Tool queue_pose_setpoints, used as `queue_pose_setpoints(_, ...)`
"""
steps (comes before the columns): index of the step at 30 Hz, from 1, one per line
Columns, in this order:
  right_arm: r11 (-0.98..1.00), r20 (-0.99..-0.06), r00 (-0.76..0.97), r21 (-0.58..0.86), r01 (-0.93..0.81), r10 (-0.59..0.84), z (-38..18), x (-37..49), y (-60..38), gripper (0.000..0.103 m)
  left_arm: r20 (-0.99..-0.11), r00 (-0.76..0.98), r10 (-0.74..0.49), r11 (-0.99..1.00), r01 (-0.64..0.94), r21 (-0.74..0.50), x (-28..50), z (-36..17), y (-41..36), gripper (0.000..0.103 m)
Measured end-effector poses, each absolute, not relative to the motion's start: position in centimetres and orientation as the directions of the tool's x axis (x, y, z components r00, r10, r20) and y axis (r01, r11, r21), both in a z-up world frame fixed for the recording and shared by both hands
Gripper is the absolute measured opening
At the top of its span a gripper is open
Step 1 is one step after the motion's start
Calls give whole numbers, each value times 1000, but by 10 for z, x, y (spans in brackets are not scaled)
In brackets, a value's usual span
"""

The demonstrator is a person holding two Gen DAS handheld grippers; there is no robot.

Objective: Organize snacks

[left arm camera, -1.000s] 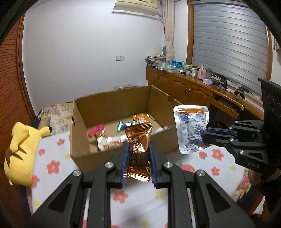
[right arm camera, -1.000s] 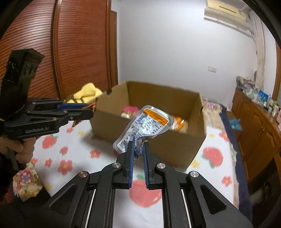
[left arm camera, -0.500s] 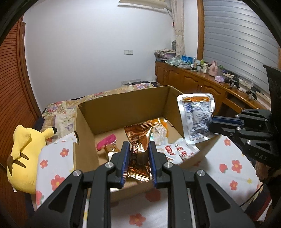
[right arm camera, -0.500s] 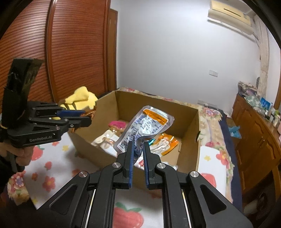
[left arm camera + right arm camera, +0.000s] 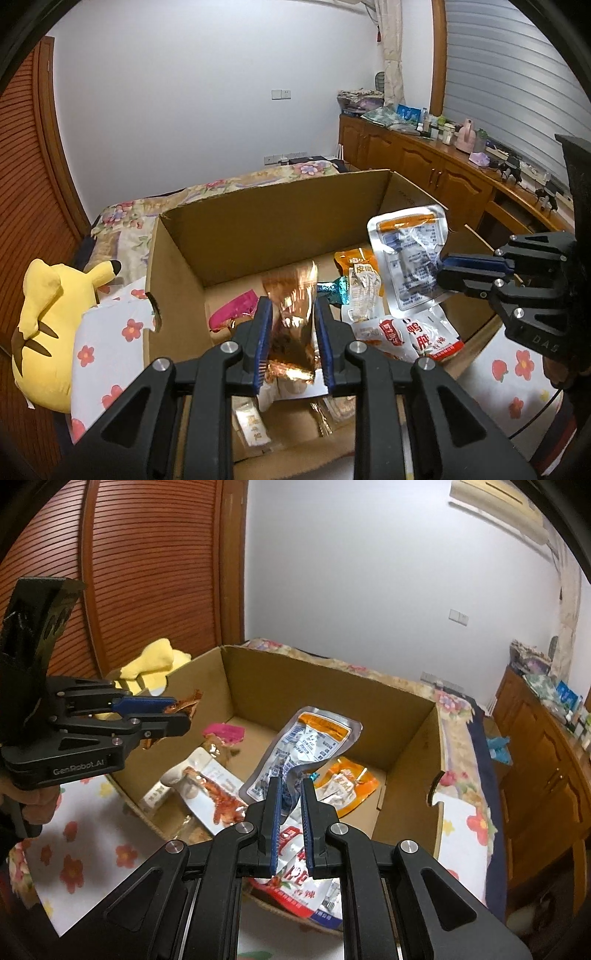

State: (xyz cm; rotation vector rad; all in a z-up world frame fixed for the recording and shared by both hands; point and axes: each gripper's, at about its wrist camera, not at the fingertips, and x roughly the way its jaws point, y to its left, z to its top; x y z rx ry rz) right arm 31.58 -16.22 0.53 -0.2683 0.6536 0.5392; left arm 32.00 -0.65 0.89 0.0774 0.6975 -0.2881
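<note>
Both grippers hang over the open cardboard box point(image 5: 280, 218), which stands on a bed covered by a white sheet with red flowers point(image 5: 107, 343). The left gripper point(image 5: 293, 339) has a copper-coloured foil snack packet point(image 5: 293, 317) between its blue pads; its jaws are opening, though the crumpled foil looks to be touching both pads, and the packet sits above the box floor near the front wall. The right gripper point(image 5: 290, 823) is clamped tight on the lower edge of a silver vacuum-sealed pouch with an orange top band point(image 5: 303, 746), which stands tilted over the middle of the box. On the box floor lie a pink wrapper point(image 5: 223, 733) toward the back left corner, an orange snack pouch point(image 5: 345, 784) toward the right wall, a teal foil wrapper point(image 5: 334, 290) beside it, and white-and-red snack packs point(image 5: 417, 334) by the front right corner. A yellow plush toy point(image 5: 44, 332) lies on the bed just left of the box. A hand point(image 5: 35, 805) grips the left gripper's handle.
</note>
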Motion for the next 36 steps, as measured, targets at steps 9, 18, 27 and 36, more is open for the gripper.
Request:
queue_pose_setpoints(9, 831, -661, 649, -69, -552, 377, -3, 323, -154, 7, -634, 743, -214, 965, 262, -19, 321, 9, -5, 37)
queue_pose_setpoints(18, 844, -623, 666, -16, -536, 410, 4, 309, -161, 8, -611, 767, -194, 970, 243, -3, 296, 11, -5, 42)
queue_pose_setpoints(27, 866, -558, 719, 1, -500, 415, 21, 272, -170, 13, -552, 807, -209, 969, 247, -6, 248, 29, -4, 48)
queue_pose_setpoints(36, 897, -488, 782, 3, -442, 387, 39, 237, -180, 38, -481, 855, -194, 973, 230, 15, 206, 50, -1, 60)
